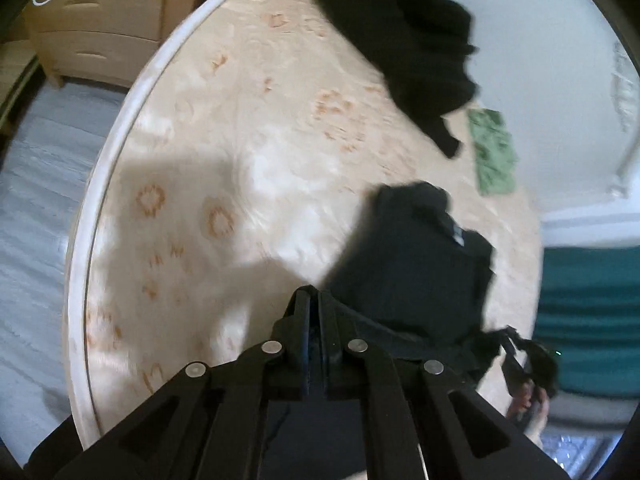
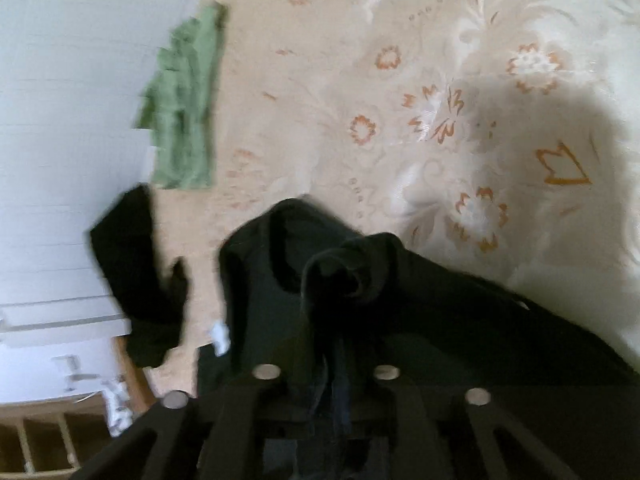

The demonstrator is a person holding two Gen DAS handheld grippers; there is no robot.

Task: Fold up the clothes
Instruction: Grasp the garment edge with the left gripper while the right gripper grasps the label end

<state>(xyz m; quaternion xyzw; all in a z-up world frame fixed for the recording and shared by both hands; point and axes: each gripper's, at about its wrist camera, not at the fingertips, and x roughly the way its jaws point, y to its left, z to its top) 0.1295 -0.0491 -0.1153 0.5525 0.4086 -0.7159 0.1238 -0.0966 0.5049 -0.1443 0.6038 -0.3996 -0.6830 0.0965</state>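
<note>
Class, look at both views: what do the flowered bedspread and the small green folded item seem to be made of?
Bedspread: probably a satin-like woven fabric, since its cream ground shines and carries orange flower patterns. Green item: soft matte cloth, possibly terry, with a mottled surface; blur leaves this uncertain.

In the left wrist view, a garment (image 1: pixel 416 272) lies on the bedspread (image 1: pixel 240 140) just right of the closed jaws. A towel (image 1: pixel 493 152) lies beyond it, and another garment (image 1: pixel 404 40) farther ahead. A dresser (image 1: pixel 104 20) stands beyond the bed's edge, upper left, possibly against a wall.
</note>
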